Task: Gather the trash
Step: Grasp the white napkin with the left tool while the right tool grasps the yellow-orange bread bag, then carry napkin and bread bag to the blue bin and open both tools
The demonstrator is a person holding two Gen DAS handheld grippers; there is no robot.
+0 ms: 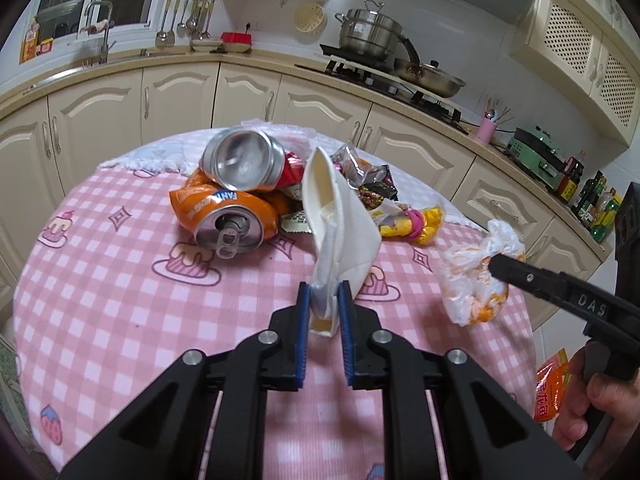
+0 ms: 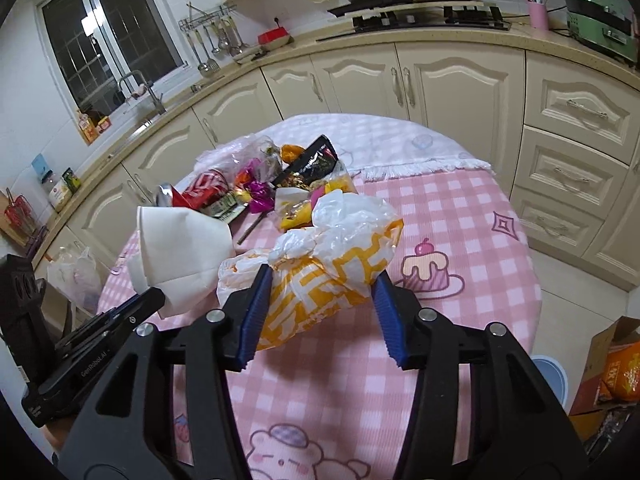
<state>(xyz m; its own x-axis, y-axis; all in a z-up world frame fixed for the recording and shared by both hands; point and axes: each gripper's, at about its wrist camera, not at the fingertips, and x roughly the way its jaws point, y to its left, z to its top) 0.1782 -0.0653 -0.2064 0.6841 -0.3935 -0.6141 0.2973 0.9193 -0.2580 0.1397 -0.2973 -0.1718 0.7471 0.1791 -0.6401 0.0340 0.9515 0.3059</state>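
My left gripper [image 1: 324, 300] is shut on the lower end of a flattened white paper cup [image 1: 336, 216], which sticks up over the pink checked tablecloth [image 1: 120, 280]. Behind it lie a crushed orange Fanta can [image 1: 232, 216], a crushed red can [image 1: 244, 160] and a heap of snack wrappers [image 1: 372, 188]. In the right wrist view, my right gripper [image 2: 320, 284] is shut on a crumpled white and orange plastic bag [image 2: 328, 272], with both blue pads against its sides. The same bag [image 1: 476, 280] shows at the right of the left wrist view, and the cup [image 2: 184, 252] at the left of the right wrist view.
Cream kitchen cabinets [image 2: 452, 84] curve round behind the round table. A cardboard box [image 2: 616, 364] and a blue round thing [image 2: 552, 376] are on the floor to the right. A clear plastic bag [image 2: 76, 276] sits low at the left. A hand [image 1: 592, 408] grips the right tool.
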